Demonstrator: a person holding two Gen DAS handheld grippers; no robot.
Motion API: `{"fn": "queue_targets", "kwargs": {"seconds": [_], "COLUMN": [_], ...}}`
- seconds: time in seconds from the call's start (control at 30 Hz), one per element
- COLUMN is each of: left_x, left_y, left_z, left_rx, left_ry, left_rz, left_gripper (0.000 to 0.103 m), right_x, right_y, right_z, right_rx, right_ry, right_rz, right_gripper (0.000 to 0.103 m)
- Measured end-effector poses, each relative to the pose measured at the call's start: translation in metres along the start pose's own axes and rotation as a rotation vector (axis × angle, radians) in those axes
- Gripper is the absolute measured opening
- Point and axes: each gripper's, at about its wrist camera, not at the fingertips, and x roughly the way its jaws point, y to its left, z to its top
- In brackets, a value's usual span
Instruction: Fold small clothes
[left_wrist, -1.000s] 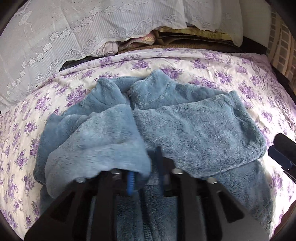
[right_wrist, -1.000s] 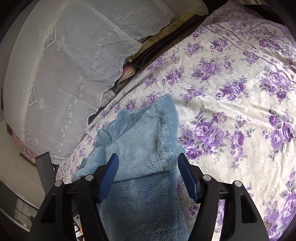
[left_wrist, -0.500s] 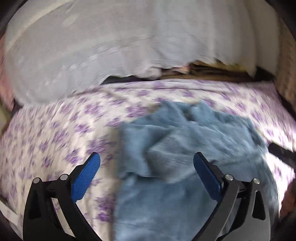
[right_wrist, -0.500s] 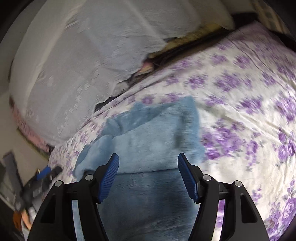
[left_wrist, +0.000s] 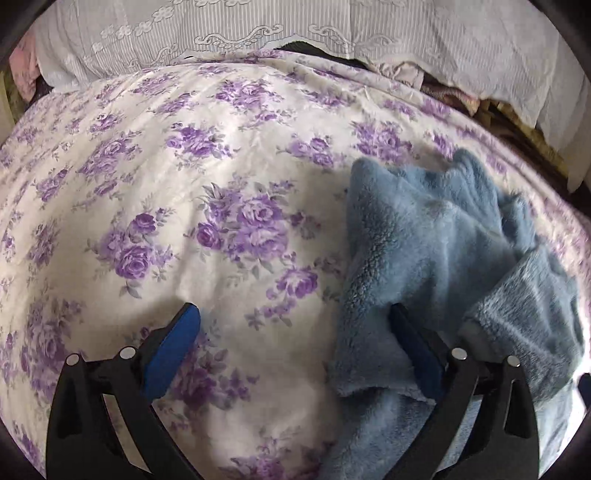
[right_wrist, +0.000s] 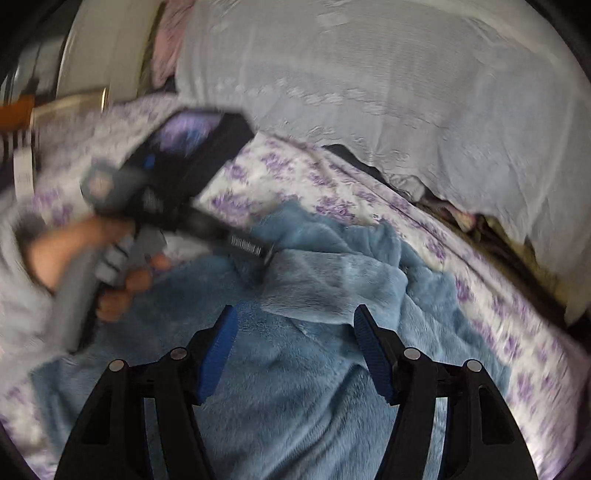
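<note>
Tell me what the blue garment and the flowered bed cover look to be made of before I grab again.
Blue garment: looks like plush fleece, matte, with a fuzzy nap that clumps along its edges; probably synthetic, though the fibre cannot be told. Flowered bed cover: smooth thin woven cloth, perhaps cotton, printed with purple roses, with fine creases and a faint sheen.
</note>
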Motion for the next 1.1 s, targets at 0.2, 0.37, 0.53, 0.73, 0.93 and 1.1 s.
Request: {"fn": "queue_targets", "kwargs": {"seconds": [0.2, 0.37, 0.53, 0.73, 0.93, 1.1], "left_x": [0.001, 0.001, 0.003, -0.006, -0.061, -0.036], "left_y": [0.000, -0.001, -0.007, -0.008, -0.037, -0.063], "left_z": [0.000, 0.000, -0.002, -0.002, 0.006, -0.006], "left_rx": [0.009, 0.015, 0.046, 0.046, 0.128, 0.243], "left_ry": [0.008, 0.004, 0.004, -0.025, -0.206, -0.175], "left_rz": [-0.020, -0.013, 0.020, 0.052, 0.045, 0.093], "left_gripper": [0.099, 0.099, 0.099, 0.099, 0.099, 0.099], "right_x": [0.035, 0.010, 0.016, -0.009, -0.014, 0.001], "right_y": [0.006, -0.082, -0.193, -0.209, -0.208, -0.225], "right_z": [0.008, -0.006, -0.119, -0.144, -0.090, -0.135], "right_rx": [-0.096, 0.394, 1.048, 1.192, 0.996, 1.197], "right_ry": [0.073, -0.014, 0.058, -0.035, -0.031, 0.007], "right_rz": [-0.129, 0.044, 0.011, -0.013, -0.011, 0.025], "right_gripper": [0.013, 0.012, 0.010, 0.013, 0.058, 0.039]}}
